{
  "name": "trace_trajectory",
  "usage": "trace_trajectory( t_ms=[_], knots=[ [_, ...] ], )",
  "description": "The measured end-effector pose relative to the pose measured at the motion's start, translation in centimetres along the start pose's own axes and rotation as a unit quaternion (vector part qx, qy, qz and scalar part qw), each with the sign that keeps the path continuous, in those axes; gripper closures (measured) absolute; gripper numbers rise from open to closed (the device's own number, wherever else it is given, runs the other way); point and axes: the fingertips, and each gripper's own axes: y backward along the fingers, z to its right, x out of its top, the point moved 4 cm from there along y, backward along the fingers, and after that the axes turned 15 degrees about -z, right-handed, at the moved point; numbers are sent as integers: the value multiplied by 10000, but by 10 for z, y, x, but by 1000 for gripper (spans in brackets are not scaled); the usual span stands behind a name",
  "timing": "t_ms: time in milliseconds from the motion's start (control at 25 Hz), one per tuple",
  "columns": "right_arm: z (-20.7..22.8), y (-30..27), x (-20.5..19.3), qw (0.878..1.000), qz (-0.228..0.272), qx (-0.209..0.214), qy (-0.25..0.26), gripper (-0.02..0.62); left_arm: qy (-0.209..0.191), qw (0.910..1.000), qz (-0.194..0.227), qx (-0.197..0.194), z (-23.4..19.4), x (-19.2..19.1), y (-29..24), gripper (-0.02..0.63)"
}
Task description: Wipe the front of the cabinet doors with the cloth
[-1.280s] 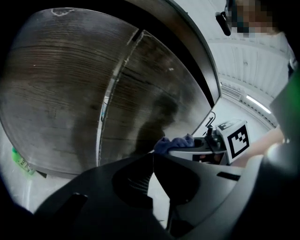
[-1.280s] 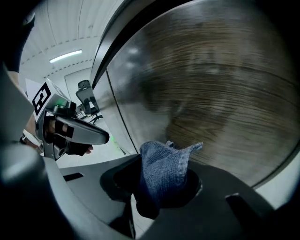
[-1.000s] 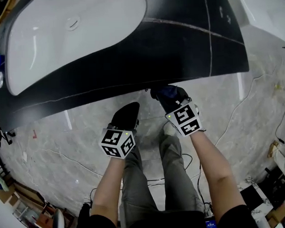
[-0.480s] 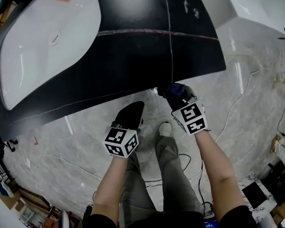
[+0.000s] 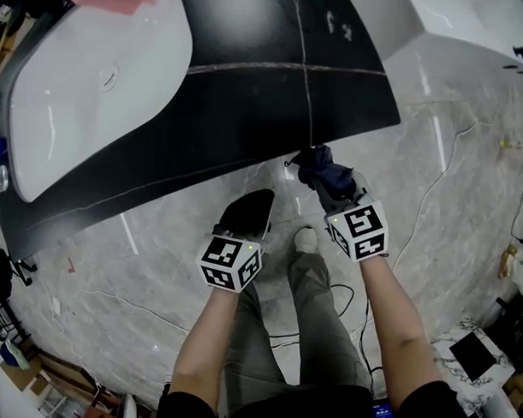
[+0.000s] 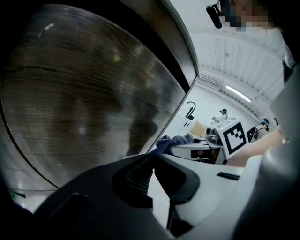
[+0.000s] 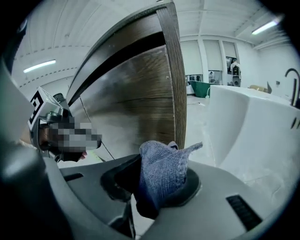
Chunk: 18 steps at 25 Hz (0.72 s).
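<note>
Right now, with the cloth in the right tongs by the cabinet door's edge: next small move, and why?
Probably press the cloth onto the cabinet door beside its edge, then sweep across the panel. The right tongs are clamped on the cloth, and it sits close to the dark wood front, but contact isn't clear.

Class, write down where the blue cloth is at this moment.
The cloth is clamped in the right tongs, low in the right gripper view, near the cabinet door's right edge.

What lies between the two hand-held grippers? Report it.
Head view: the person's foot and trouser leg, between left hand-held gripper and right hand-held gripper.
</note>
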Motion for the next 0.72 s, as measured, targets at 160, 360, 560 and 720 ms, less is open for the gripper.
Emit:
trace_trajectory(
  t_ms=[160, 360, 560, 720],
  knots=[
    [-17, 15, 6, 9997, 131, -50, -204, 486, -27, 10000, 49, 6, 1, 1, 21, 592],
    [-41, 28, 23, 9995, 252, -82, -192, 486, -154, 9998, 106, 79, -3, 6, 52, 592],
    [-66, 43, 43, 9993, 352, -93, -124, 486, -233, 9994, 147, 210, -7, 9, 89, 592],
    [-82, 57, 59, 9990, 437, -90, -87, 486, -199, 9994, 199, 208, -5, 10, 113, 592]
  ],
)
